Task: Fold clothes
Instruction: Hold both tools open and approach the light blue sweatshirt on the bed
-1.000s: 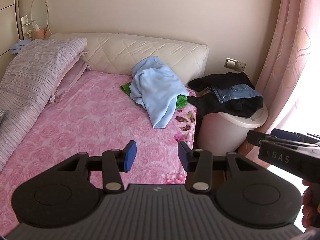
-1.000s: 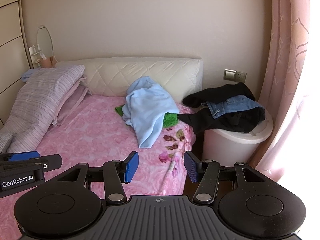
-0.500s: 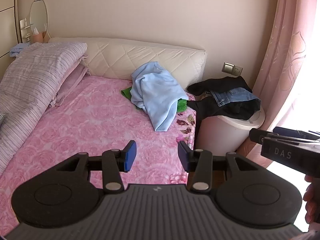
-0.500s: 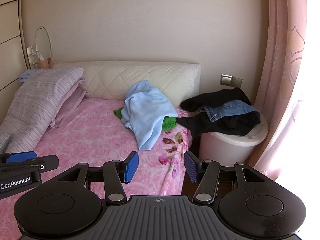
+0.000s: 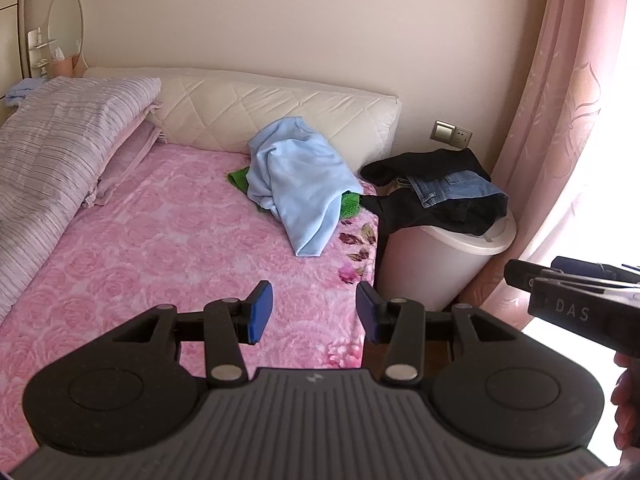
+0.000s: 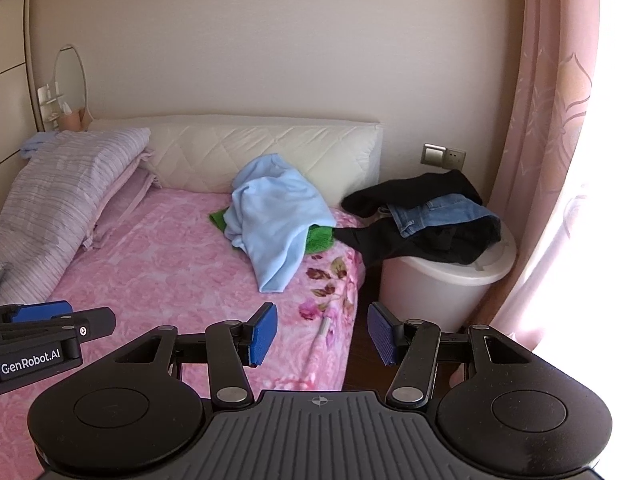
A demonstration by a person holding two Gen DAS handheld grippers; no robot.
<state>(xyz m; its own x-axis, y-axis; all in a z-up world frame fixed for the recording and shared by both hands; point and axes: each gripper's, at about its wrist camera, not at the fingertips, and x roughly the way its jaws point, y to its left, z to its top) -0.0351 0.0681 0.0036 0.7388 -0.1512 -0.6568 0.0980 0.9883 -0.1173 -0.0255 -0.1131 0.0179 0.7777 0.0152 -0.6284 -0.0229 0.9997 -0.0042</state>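
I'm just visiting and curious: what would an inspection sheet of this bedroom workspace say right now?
Surface: bed with pink floral cover, mostly bare in front.
Job's things: light blue garment crumpled near the headboard, lying over a green cloth; black clothes and jeans piled on the white bin beside the bed.
Clutter: striped bedding heaped along the left side.
Grippers: left gripper and right gripper both open, empty, in the air above the bed's near end.
Cables: nothing seen.
Surroundings: quilted headboard, wall socket, pink curtain, oval mirror.
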